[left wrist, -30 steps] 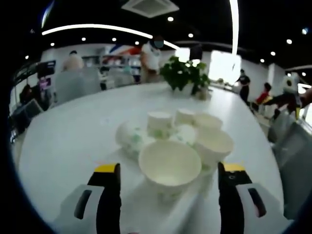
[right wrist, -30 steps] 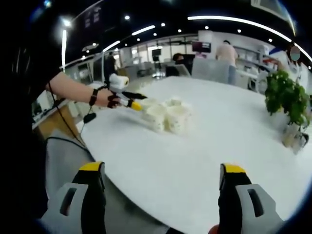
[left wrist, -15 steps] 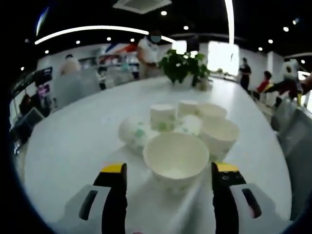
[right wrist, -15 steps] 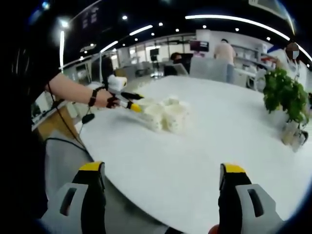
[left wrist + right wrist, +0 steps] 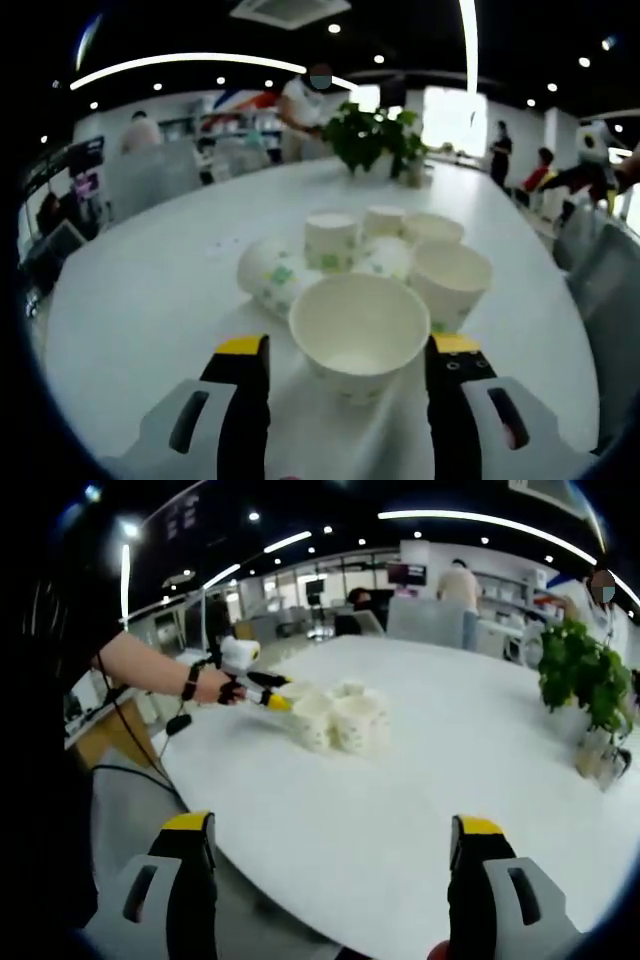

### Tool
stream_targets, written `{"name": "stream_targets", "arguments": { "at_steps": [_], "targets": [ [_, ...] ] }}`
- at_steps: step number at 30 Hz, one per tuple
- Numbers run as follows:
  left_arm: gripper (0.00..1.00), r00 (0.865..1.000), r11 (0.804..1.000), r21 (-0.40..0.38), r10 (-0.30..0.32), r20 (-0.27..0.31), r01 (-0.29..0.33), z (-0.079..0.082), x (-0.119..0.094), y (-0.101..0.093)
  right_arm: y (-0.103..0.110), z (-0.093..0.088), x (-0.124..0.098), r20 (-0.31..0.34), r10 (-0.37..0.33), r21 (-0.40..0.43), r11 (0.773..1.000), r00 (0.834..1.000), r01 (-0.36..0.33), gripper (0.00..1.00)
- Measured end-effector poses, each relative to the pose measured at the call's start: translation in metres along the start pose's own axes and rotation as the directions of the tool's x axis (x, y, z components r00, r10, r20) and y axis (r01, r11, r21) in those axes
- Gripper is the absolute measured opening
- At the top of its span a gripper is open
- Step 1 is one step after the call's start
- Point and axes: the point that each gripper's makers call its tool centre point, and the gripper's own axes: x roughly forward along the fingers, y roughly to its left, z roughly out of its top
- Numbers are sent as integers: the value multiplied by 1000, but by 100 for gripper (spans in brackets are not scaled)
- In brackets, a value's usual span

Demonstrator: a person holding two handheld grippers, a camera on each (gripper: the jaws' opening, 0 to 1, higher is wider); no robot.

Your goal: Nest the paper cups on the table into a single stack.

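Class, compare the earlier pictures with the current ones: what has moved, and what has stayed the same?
The left tongs have narrowed and closed in around the nearest paper cup, without visibly gripping it. The other cups keep their arrangement, and the right tongs stay open above the white table.

White round table (image 5: 130,300), bare surface mostly. Potted green plant (image 5: 375,140) sits at the far edge in the left gripper view; same plant (image 5: 585,685) at the right of the right gripper view, a small dark object just beside its base (too blurred to identify). Open office behind: ceiling light strips (image 5: 480,522), desks, a few people standing or seated in the distance. Grey chair (image 5: 605,320) beside the table.
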Motion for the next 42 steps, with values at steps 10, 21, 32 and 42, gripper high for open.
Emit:
{"name": "stream_targets", "arguments": {
  "at_steps": [10, 21, 32, 42],
  "targets": [
    [52, 1000, 1000, 17, -8, 17, 8, 3, 0, 1, 1, -2, 1, -6, 4, 1, 1000, 1000, -4, 95],
    [42, 1000, 998, 52, -19, 23, 18, 2, 1, 1, 1, -1, 2, -15, 11, -2, 1000, 1000, -11, 95],
    [51, 999, 999, 35, -32, 37, 30, -1, 7, 1, 2, -1, 6, -35, 26, -7, 1000, 999, -27, 95],
    [44, 997, 999, 32, -39, 66, 37, 1, 11, 0, 5, -4, 11, -52, 45, -9, 999, 998, -45, 95]
  ]
}}
